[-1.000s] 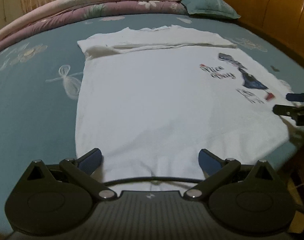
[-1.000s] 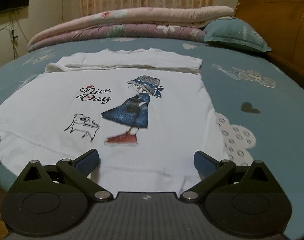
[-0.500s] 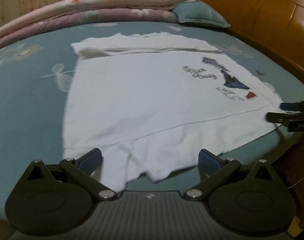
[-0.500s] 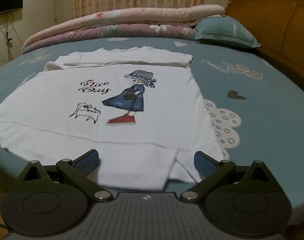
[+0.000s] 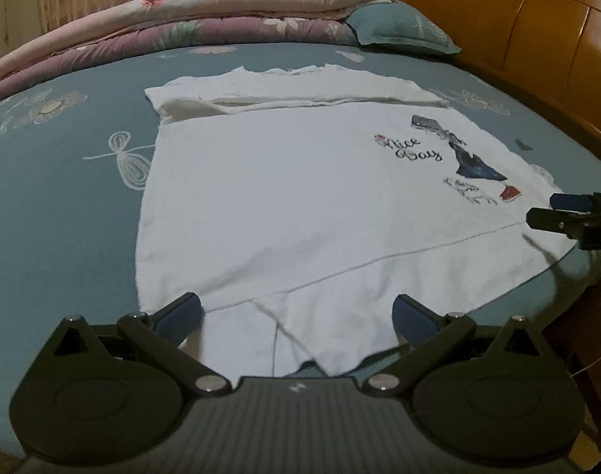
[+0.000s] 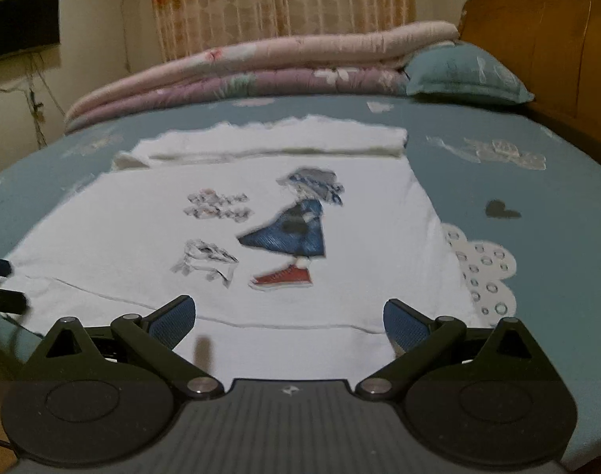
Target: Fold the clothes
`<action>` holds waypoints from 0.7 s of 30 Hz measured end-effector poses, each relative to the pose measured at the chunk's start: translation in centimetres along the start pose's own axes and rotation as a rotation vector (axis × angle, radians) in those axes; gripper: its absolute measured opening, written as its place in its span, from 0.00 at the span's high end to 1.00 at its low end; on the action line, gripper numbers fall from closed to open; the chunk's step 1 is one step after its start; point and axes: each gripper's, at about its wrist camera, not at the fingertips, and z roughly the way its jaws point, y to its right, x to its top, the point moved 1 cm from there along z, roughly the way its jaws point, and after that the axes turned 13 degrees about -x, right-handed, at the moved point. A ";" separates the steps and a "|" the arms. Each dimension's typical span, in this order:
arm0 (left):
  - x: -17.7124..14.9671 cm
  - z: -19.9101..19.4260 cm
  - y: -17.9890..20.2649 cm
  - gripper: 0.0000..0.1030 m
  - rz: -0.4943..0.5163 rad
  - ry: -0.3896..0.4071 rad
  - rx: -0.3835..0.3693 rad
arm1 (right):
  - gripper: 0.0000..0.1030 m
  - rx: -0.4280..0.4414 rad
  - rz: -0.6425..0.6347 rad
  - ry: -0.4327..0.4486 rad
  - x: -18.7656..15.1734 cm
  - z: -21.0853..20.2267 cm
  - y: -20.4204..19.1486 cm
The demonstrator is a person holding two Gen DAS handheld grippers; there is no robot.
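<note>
My white T-shirt (image 5: 284, 197) lies flat on the teal bedsheet (image 5: 63, 181), its far edge already folded over, near edge doubled back. My left gripper (image 5: 296, 312) and right gripper (image 6: 288, 316) hover spread and empty at the near edge; further folds remain.

I see a bed (image 6: 557, 181) with a teal sheet printed with pale flowers and a dark heart. At its far end lie folded pink and mauve quilts (image 6: 261, 67) and a teal pillow (image 6: 462, 75). A wooden headboard (image 5: 537, 35) runs along the right. Behind hangs an orange patterned curtain (image 6: 280, 0); the wall (image 6: 103, 19) is cream, with what may be a dark screen (image 6: 20, 23) and loose cables. Light is dim.
</note>
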 end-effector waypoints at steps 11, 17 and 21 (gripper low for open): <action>2.1 0.2 1.4 0.01 0.076 0.032 -0.018 | 0.00 0.009 0.127 -0.003 2.4 1.6 3.5; 2.9 2.6 1.5 0.01 0.071 0.018 -0.026 | 0.00 0.017 0.117 -0.041 3.3 5.2 4.0; 3.0 3.0 0.1 0.01 0.011 0.021 -0.006 | 0.00 -0.012 0.100 -0.032 4.4 5.2 3.8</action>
